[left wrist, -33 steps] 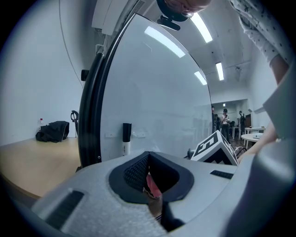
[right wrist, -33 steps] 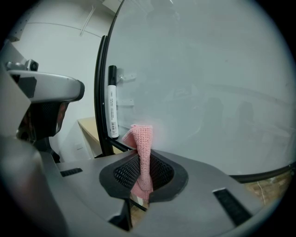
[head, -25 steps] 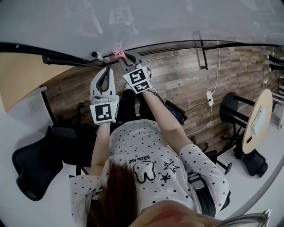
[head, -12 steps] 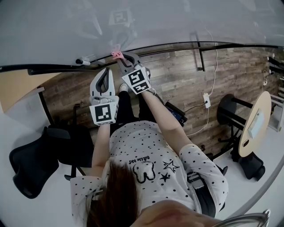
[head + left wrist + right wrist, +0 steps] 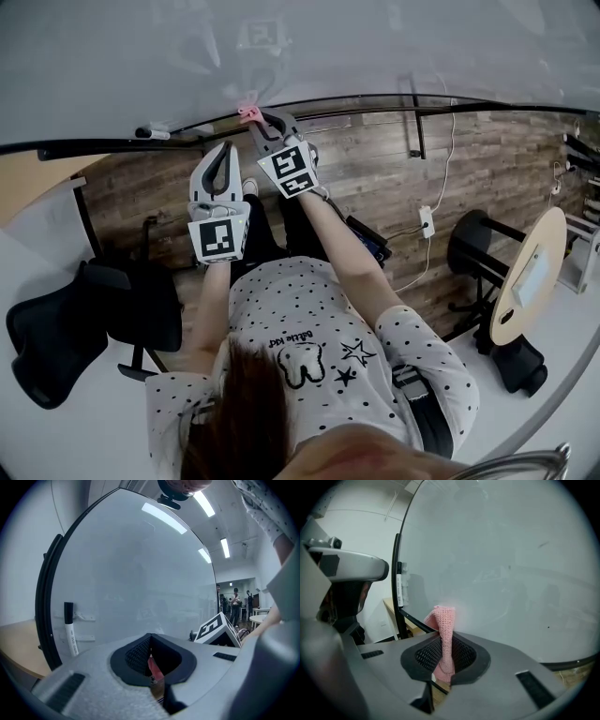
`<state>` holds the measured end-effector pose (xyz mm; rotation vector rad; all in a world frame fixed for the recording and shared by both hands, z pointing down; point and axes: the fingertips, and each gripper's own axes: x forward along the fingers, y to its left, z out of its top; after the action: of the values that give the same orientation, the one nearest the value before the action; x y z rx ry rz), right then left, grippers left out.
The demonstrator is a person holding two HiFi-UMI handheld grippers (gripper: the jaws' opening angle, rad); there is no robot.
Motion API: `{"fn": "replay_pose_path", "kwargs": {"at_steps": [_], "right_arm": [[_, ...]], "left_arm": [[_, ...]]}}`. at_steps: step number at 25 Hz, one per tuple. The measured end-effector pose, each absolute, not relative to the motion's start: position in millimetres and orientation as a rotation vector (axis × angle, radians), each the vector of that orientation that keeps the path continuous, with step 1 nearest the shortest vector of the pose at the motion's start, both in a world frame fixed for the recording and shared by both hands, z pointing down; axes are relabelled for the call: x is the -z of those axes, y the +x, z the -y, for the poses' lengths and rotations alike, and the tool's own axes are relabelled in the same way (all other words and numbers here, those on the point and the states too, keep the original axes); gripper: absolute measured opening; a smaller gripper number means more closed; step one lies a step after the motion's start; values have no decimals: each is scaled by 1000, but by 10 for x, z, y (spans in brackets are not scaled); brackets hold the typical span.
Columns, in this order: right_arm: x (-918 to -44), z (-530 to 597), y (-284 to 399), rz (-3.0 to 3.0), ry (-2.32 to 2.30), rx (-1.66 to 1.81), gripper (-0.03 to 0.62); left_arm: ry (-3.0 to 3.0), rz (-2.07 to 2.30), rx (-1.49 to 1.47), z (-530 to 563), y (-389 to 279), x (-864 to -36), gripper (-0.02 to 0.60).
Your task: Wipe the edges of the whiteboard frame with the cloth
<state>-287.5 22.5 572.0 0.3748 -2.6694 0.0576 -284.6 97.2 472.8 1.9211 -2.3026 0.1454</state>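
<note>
Cloth [image 5: 444, 630]: one, pink, pinched upright by the right tool [image 5: 445, 660]; its tip is held against the whiteboard [image 5: 511, 573], just beside the black frame [image 5: 397, 573].
Right arm: stretched forward, with the tool raised to the frame's lower edge.
Left arm: held forward beside the right, with the left tool [image 5: 151, 660] kept just short of the frame.
Left tool: pressed together, nothing pinched.
Counts: two tools, one cloth, one whiteboard, one pen [image 5: 70, 630] clipped to the board near the frame.
</note>
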Motion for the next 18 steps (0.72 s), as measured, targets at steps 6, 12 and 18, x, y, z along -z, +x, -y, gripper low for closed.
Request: {"fn": "replay_pose_path", "kwargs": {"at_steps": [6,12,18], "right_arm": [[-5706,-118,-2745,2681,358,-63,32],[-5678,8,-2579,2695,326,-56,32],[-5661,159,-2386,2701,319,-53,32]], "left_arm": [[1872,2333,-148,-926,-2716,-4734,15],[1834,2364,-158,-868,-2553,-4720,15],[1834,2381,-150,-727,-2346,-4682,15]]}}
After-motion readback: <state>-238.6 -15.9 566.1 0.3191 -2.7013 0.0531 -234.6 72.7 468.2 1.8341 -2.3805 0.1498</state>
